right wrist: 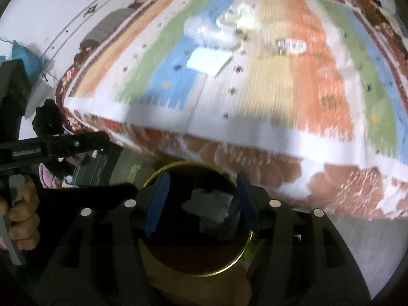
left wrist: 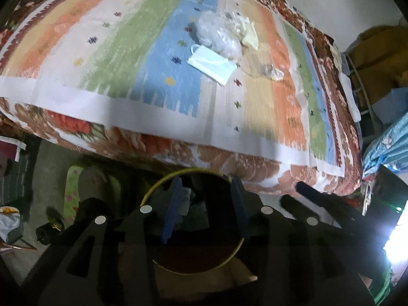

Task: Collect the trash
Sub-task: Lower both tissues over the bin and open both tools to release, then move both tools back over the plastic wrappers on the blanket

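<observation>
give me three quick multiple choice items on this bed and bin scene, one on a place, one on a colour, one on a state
1. Where does the face mask lie?
A. on the striped mat
B. inside the bin
C. on the floor

2. What colour are the gripper finger pads?
A. red
B. blue
C. white

3. How stands the left gripper?
A. shut on the mask
B. shut on a bag
C. open, holding nothing

Answers:
1. A, the mask rests on the striped mat beside the crumpled clear plastic.
2. B, both pads show blue above the bin rim.
3. C, its jaws stand apart over the dark bin.
</observation>
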Demonstrator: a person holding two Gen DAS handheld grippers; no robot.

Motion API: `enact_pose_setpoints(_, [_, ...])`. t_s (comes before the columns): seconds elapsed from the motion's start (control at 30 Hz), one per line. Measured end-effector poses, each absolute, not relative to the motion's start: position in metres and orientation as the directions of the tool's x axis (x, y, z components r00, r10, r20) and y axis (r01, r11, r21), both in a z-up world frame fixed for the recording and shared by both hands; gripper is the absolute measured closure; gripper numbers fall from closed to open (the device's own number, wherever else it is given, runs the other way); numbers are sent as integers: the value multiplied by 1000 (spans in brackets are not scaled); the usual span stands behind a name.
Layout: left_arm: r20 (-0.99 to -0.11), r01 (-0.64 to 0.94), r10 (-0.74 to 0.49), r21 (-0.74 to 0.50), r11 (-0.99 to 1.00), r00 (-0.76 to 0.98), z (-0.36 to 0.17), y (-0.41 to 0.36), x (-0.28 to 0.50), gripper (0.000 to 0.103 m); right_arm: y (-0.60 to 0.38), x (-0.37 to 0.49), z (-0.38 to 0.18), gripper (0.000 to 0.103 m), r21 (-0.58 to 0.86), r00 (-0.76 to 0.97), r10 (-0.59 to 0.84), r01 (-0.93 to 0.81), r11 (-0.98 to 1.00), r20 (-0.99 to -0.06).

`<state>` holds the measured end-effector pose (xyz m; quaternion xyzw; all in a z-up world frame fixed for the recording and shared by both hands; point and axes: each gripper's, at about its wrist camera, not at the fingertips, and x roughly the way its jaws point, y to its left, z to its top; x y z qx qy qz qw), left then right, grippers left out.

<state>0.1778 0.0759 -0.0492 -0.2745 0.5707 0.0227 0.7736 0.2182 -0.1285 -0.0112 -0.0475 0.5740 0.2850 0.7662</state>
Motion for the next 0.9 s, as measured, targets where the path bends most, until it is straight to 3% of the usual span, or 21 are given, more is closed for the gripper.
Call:
enact_pose_setpoints(0.27, [-884,-339,-210,-366,867,418,-33,80,191,50,-132,238,4,33,237,256,395,-484,843,-882])
enact_pose_setpoints(0.47, [-847,-310,-164,-356,882,506,-12,84,202,18,-132,255,13,21,212,327,398,-481,851,-857])
enact_pose_setpoints(0.5, [-842,-315,-161,-361,878,515,-12,86,205,7,-131,257,15,19,202,338,397,-487,850,-853])
enact_pose_setpoints(0.6, [-848,-336,-159,-364,869,506,-13,89,216,5,-128,263,17,11,191,361,400,-494,848,-842])
enact_pose_setpoints(0.9, [-830,-356,-87,-327,875,550,-6,100,242,5,-122,289,20,8,161,431,398,-489,857,-810])
